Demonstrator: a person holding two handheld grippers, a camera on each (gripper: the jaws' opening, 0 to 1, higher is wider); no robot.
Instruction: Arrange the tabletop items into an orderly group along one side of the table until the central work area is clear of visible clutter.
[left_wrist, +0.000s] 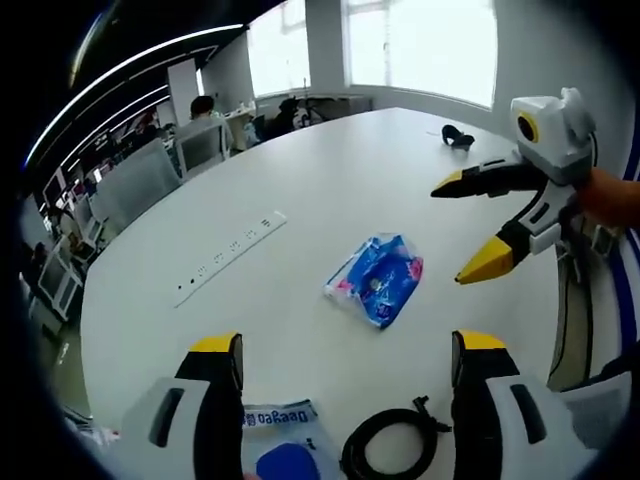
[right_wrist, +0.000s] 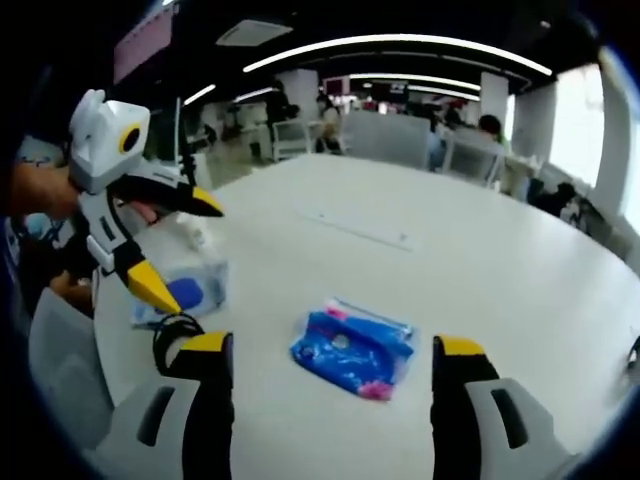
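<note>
Hovering with both jaws spread, the right gripper (right_wrist: 327, 360) faces the blue packet (right_wrist: 352, 350) mid-table; left gripper (left_wrist: 346, 358), empty and wide too. Grabbing loose plastic risks slipping.

- A big white table (left_wrist: 330, 180) is set in an open office.
- Bright windows (left_wrist: 420, 45) are seen behind it.
- Long curved ceiling light strips (right_wrist: 400, 45) are lit overhead.
- Grey chairs (left_wrist: 135, 180) and desks get spotted further back.

Left gripper (left_wrist: 347, 362) and right gripper (right_wrist: 332, 372) hover — jaws spread wide (nothing held).
</note>
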